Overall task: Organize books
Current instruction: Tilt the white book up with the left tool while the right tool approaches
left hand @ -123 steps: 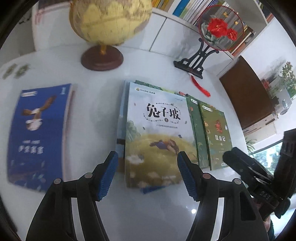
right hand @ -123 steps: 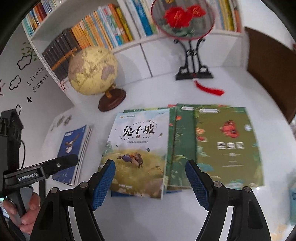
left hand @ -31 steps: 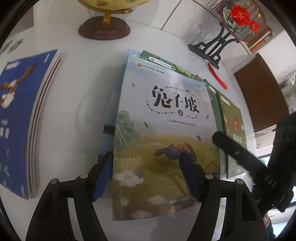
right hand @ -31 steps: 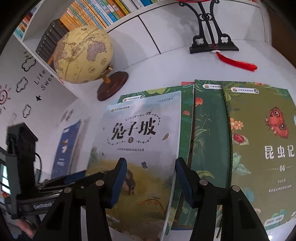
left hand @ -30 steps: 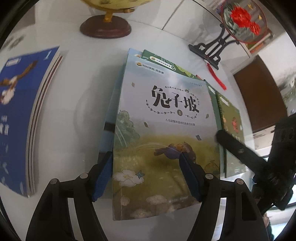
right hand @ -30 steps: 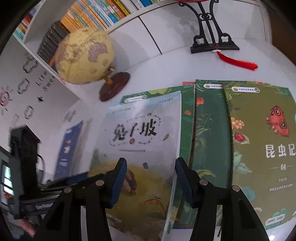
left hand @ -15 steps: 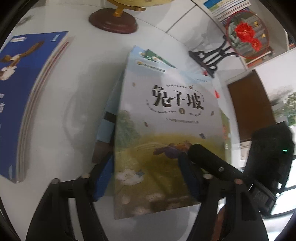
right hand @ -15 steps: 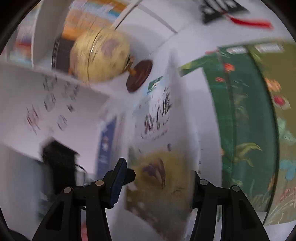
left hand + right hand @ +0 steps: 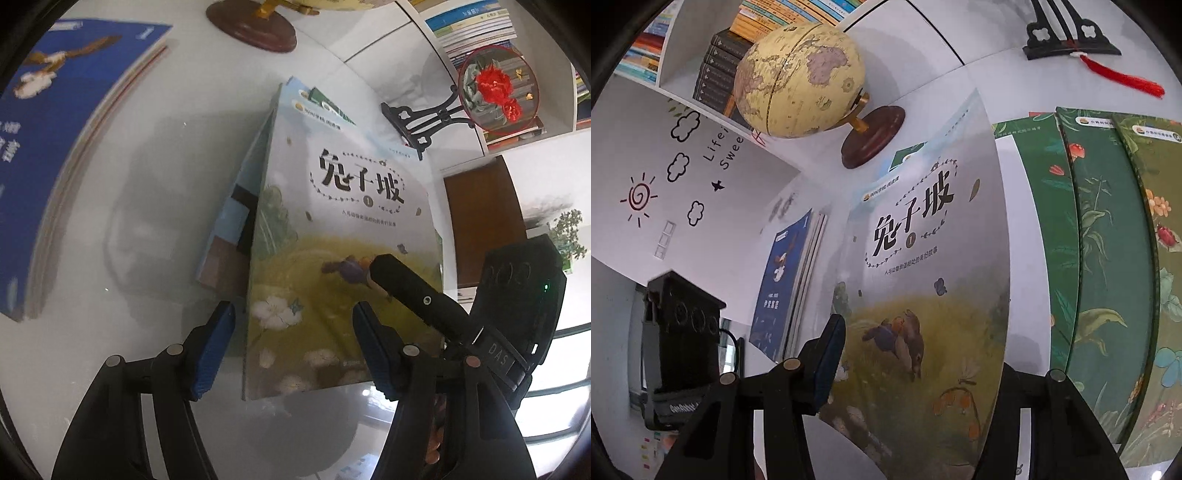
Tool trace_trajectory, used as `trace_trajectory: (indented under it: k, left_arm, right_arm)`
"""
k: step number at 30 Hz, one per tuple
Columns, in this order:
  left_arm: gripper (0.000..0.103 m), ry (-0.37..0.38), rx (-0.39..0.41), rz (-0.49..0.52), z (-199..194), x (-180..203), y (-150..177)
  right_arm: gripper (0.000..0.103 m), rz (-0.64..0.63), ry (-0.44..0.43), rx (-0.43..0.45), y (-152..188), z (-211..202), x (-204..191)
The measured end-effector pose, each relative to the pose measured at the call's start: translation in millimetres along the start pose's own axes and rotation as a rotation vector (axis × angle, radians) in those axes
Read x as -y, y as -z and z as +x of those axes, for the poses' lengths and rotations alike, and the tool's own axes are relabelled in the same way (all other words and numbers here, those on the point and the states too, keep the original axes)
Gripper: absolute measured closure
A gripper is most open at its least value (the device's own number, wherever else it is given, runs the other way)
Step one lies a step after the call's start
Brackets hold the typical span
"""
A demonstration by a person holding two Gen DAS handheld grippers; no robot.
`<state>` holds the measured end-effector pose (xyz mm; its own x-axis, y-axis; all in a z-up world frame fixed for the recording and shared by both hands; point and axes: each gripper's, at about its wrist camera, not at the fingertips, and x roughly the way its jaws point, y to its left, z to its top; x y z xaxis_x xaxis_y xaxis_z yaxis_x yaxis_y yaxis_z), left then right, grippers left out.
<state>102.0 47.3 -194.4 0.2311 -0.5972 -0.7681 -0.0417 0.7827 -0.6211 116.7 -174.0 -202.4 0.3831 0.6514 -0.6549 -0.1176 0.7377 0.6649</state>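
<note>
The rabbit-cover book (image 9: 923,280) is no longer flat on the pile: a second ago it lay level on the other books, and now its right-hand long edge is raised so the cover tilts up toward the right wrist camera, while its left edge is still down over the light blue book (image 9: 236,221) beneath it. The right gripper (image 9: 916,354) has just been closing and its fingers (image 9: 829,356) now pinch the book's near edge, one finger above the cover and the other hidden behind it. In the left wrist view that upper finger lies across the cover's lower right. The left gripper (image 9: 291,350) has its fingers spread on either side of the book's near left corner, and I cannot see either pad pressing on it; it looks ready to steady or take the book rather than holding it.

To the right, the green insect books (image 9: 1108,258) lie fanned and flat on the white tabletop (image 9: 129,332). Toward the tabletop's left edge sits the blue book stack (image 9: 48,155), which seems the likely place for sorted volumes. At the far edge stand the globe (image 9: 798,81) and the red flower ornament (image 9: 496,88).

Judging by the lift, the top book is being peeled off the pile, so sorting of this pile has only begun.
</note>
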Motion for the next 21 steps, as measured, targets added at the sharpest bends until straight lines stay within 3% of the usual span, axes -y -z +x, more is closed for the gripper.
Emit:
trace_trajectory:
  k: [5,9,13,17,21]
  left_arm:
    - [0.040,-0.023,0.020,-0.008,-5,-4,6]
    - [0.040,0.001,0.014,-0.025,-5,-12,-4]
    - [0.040,-0.022,-0.005,-0.013,5,-7,-11]
    - [0.041,0.048,-0.004,0.022,-6,5,-1]
    - [0.042,0.084,0.045,0.094,-29,31,8]
  right_arm:
    - [0.050,-0.037,-0.037,-0.044,1,12,-11]
    - [0.050,-0.085,-0.043,-0.062,6,19,-21]
    - [0.050,-0.059,-0.071,-0.060,5,20,-17]
    - [0.050,-0.075,-0.059,-0.061,5,18,-19]
    - [0.049,-0.057,-0.077,-0.061,4,11,-13]
